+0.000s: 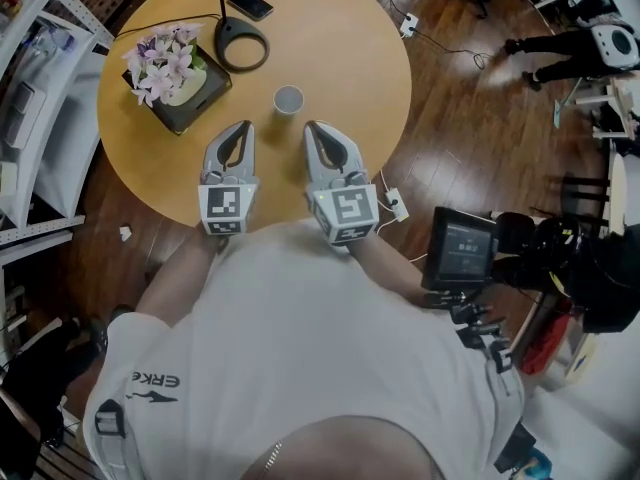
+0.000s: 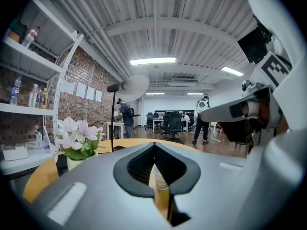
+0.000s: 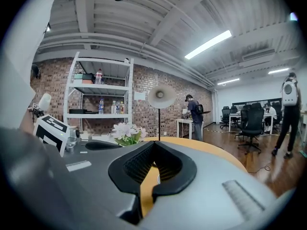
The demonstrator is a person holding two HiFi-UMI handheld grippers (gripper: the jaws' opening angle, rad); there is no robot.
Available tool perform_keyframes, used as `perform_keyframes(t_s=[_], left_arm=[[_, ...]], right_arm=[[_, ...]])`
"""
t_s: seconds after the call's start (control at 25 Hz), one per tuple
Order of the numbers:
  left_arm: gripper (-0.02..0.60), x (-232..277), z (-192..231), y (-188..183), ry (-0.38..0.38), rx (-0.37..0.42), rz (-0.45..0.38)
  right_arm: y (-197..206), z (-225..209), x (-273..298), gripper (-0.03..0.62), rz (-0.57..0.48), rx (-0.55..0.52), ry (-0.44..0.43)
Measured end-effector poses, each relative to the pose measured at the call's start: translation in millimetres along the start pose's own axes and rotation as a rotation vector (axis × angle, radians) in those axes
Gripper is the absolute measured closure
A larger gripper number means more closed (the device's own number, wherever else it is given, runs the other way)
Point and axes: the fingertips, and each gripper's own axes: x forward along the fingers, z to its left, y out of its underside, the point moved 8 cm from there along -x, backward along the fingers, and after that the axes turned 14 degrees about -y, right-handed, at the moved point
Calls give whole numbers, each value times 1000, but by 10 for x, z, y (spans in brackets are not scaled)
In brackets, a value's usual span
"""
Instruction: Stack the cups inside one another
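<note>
Nearest, at the tabletop's (image 1: 350, 58) near edge, the person's two hands hold the grippers side by side, both pointing across the round wooden top. The left gripper (image 1: 243, 126) has its jaws pressed together with nothing between them. In its own view the dark pads meet at the tip, and only a slit lower down shows the table beyond. The right gripper (image 1: 312, 126) is the same, its jaws closed on nothing, just to the right of the left one and apart from it.

Beyond the two tips, and touching neither, a paper cup (image 1: 289, 99) stands upright near the middle of the tabletop. It lies roughly on the line between the grippers, and it shows through the slit in the left gripper view. Whether other cups are nested inside it cannot be told from above.

Toward the left edge sits a dark square planter with pale pink flowers (image 1: 165, 63), well apart from the cup. Farther back, a black desk lamp's ring-shaped base (image 1: 242, 43) rests on the top. A dark phone (image 1: 250, 5) lies flat by the far edge behind it.
</note>
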Motion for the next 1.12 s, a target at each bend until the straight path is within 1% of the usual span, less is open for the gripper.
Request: perform_keyframes(t_s=[0.24, 0.36, 0.48, 0.64, 0.88, 1.12], left_arm=[[580, 111, 51, 78, 51, -11, -2], [580, 171, 13, 98, 52, -10, 8], [580, 249, -44, 99, 32, 0, 18], [580, 458, -136, 70, -46, -5, 27], [580, 549, -353, 135, -228, -21, 83], [580, 570, -545, 194, -362, -27, 138]], right_arm=[[27, -50, 19, 580, 25, -13, 70], [26, -171, 29, 580, 26, -14, 84], [15, -370, 57, 580, 27, -17, 74], [41, -762, 124, 580, 40, -16, 30], [183, -1292, 260, 580, 87, -6, -120], [328, -1650, 384, 580, 123, -14, -239]])
